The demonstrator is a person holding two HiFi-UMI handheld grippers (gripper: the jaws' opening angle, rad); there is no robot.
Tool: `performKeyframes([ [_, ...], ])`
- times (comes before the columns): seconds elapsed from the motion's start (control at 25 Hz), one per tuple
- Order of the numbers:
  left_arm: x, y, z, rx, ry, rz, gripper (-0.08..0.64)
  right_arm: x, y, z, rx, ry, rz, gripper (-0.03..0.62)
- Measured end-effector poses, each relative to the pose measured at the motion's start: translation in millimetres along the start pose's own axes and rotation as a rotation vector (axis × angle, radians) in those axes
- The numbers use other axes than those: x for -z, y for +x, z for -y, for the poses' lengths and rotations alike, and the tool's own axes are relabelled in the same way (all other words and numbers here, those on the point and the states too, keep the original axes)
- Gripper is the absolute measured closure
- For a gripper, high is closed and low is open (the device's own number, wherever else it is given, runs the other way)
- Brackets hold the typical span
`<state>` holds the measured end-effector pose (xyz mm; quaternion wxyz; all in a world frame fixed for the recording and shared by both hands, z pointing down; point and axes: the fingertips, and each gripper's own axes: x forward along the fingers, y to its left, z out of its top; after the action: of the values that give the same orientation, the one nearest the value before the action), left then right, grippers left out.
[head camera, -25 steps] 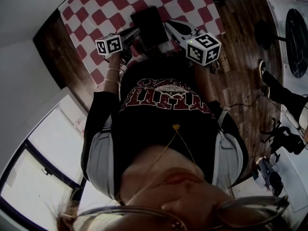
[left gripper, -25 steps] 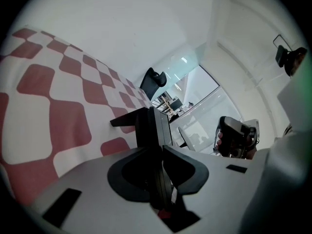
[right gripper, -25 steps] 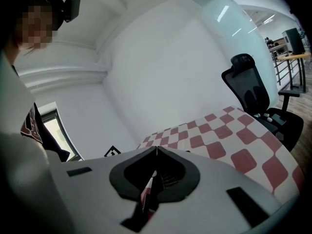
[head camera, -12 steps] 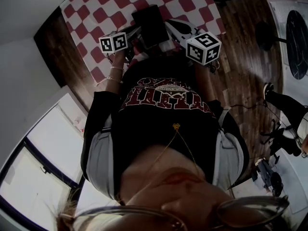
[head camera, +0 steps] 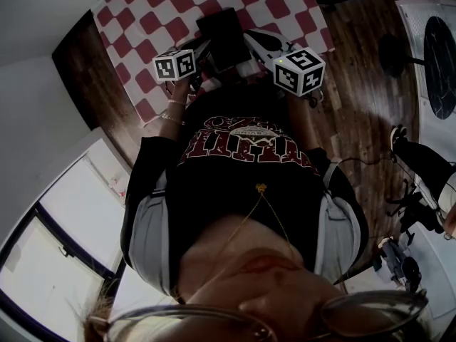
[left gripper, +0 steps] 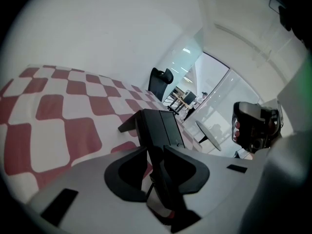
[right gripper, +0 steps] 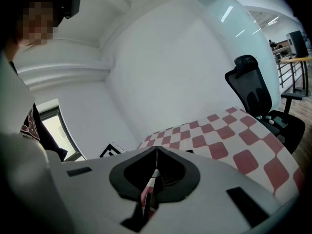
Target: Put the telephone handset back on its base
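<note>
Red-checked tablecloth [head camera: 142, 20] across the upper frame. Left gripper [left gripper: 156, 152], jaws just easing apart, black handset [left gripper: 155, 135] between them. Right gripper [right gripper: 156, 150] pressed together, empty.

Office-type premises, evid. by swivel chair [right gripper: 253, 89] w/ headrest, glazed partition [left gripper: 222, 101] w/ desks [left gripper: 181, 95] beyond, round table [left gripper: 208, 134], bare white walls [right gripper: 161, 57], wood-look flooring [head camera: 356, 84].
</note>
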<state>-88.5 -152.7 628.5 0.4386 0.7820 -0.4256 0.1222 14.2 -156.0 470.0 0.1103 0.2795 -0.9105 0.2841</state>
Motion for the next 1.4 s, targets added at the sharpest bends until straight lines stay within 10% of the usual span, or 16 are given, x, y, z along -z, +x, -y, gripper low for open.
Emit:
performKeyframes([
  [0.72, 5, -17, 10, -0.228, 0.386, -0.052, 0.466, 12, 4, 4, 0.03, -0.001, -0.013, 0.572],
  [1.4, -5, -18, 63, -0.131, 0.533, -0.075, 0.537, 26, 14, 3, 0.054, 0.018, -0.014, 0.572],
])
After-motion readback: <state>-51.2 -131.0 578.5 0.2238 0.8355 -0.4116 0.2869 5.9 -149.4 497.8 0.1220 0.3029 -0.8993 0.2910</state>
